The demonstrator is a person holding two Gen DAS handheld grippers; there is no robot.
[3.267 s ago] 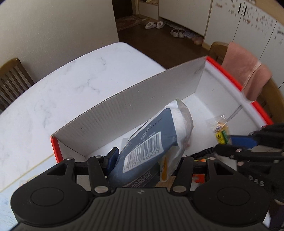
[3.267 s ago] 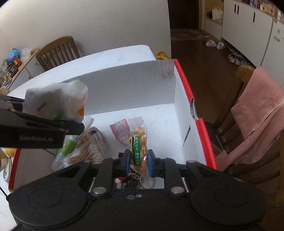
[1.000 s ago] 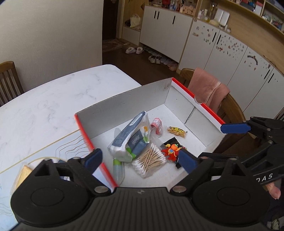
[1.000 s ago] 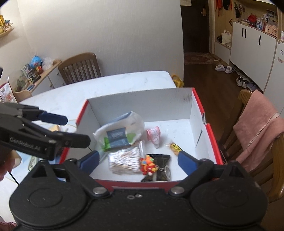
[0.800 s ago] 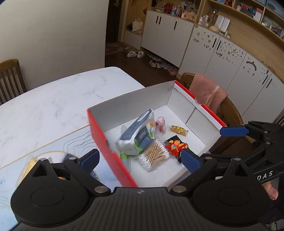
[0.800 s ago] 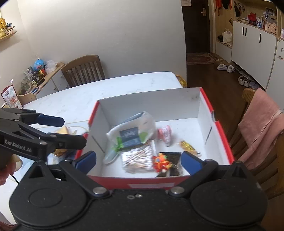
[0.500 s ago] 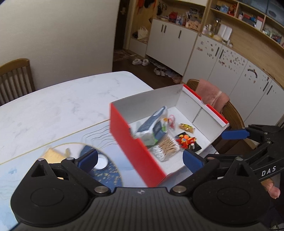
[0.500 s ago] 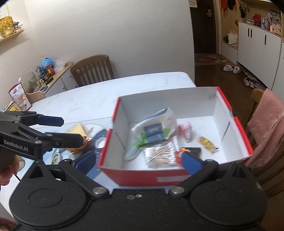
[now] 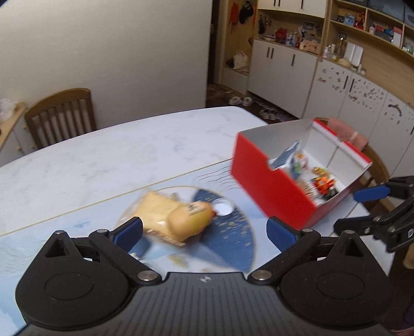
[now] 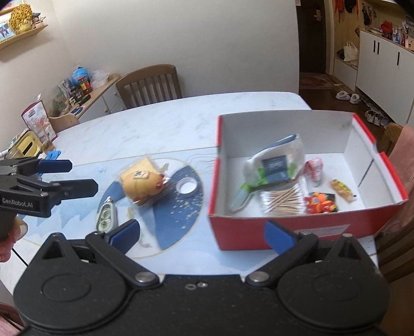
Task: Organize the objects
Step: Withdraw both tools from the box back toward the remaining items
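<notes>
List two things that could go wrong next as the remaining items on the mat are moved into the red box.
The yellow packet looks soft and rounded, so the open left gripper might squash it or lose it. The red box sits near the table edge, beside a chair; a nudge from the right gripper could push it off.

Home, dining area. Marble-look table [image 10: 181, 116] with wooden chairs [image 10: 151, 84] around it; beyond the table, white cupboards [image 9: 282, 64] under cluttered shelves [image 9: 362, 23], slippers [image 9: 240, 100] on the dark floor by a doorway, hats on hooks [image 9: 245, 14], toys on a sideboard [image 10: 85, 88] left of the table.
</notes>
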